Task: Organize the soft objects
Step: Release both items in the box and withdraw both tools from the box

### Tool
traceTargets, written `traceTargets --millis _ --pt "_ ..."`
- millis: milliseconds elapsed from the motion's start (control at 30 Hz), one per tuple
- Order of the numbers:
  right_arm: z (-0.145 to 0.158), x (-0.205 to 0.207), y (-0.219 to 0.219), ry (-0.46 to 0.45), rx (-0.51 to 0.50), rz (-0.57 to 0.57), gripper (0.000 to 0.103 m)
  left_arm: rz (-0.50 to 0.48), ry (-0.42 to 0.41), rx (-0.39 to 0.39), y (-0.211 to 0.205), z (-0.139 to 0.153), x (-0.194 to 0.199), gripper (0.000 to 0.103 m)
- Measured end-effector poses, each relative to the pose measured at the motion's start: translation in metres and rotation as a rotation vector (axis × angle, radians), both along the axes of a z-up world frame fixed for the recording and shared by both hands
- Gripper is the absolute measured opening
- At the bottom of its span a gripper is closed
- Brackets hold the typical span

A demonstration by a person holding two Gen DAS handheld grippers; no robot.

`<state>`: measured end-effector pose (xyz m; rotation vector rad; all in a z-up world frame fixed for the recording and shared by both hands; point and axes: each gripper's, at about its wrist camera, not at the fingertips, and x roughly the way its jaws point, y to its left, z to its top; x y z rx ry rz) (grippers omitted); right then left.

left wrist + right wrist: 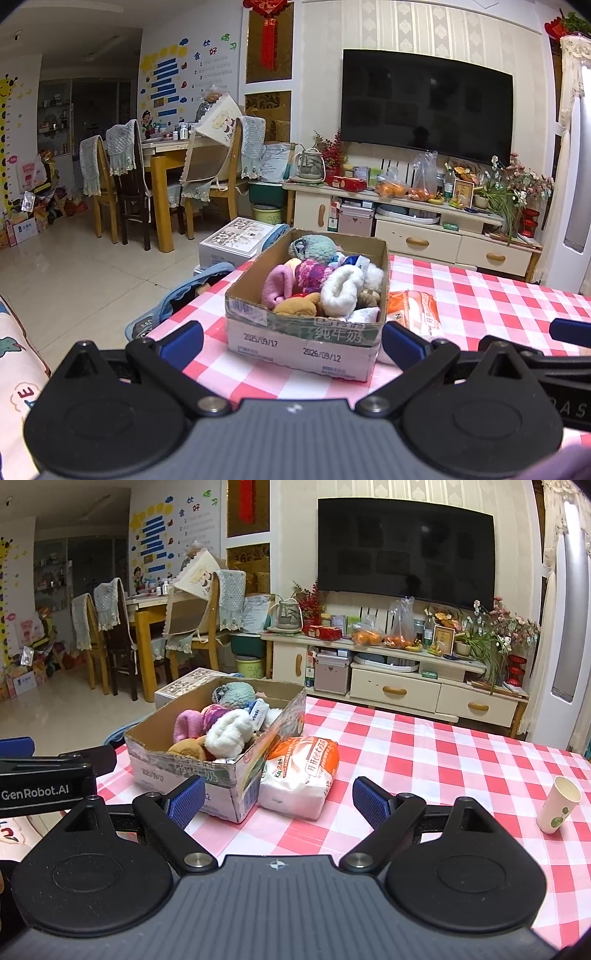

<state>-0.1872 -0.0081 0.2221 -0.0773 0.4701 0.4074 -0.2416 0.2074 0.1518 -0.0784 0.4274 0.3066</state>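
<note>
Blue fingers (186, 801) of the right gripper (279, 799) sit closest to us, spread wide apart with nothing between them. Just past them lies an orange and white pack of tissues (301, 771), flat on the bench (424, 760), which has a red and white checked cloth on it. This pack touches the side of a cardboard box (207, 771), so it looks like the last soft thing left outside. My guess is that the right gripper is aimed at it because the pack should go in next. Over on the other side, the left gripper (291, 338) also has its fingers (183, 341) wide open and empty, and it points straight at the front wall of the box (303, 343). Maybe it waits there to keep the box from sliding. Inside the box is a heap of soft things: a fluffy white one (341, 290), a pink one (277, 284), a brown one (297, 306) and a blue-green woolly one (314, 245) at the back. They are piled up to the rim, so there is not much room left. Far off to the right stands a paper cup (559, 805), well apart from the box. It is not soft, so it probably stays where it is.
</note>
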Motion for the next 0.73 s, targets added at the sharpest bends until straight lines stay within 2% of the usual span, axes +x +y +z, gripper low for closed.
traceTargets --millis 367,567,733 --pt "-0.005 0.0 -0.003 0.01 0.002 -0.008 0.103 0.004 0.008 -0.017 -0.001 -0.004 0.004 0.102" --pt "-0.011 0.003 -0.01 0.031 0.018 -0.025 0.103 -0.03 0.023 -0.038 -0.005 -0.01 0.012 0.102" --pt "-0.018 0.01 -0.028 0.041 0.044 -0.078 0.103 -0.07 0.053 -0.024 -0.025 -0.016 0.027 0.102"
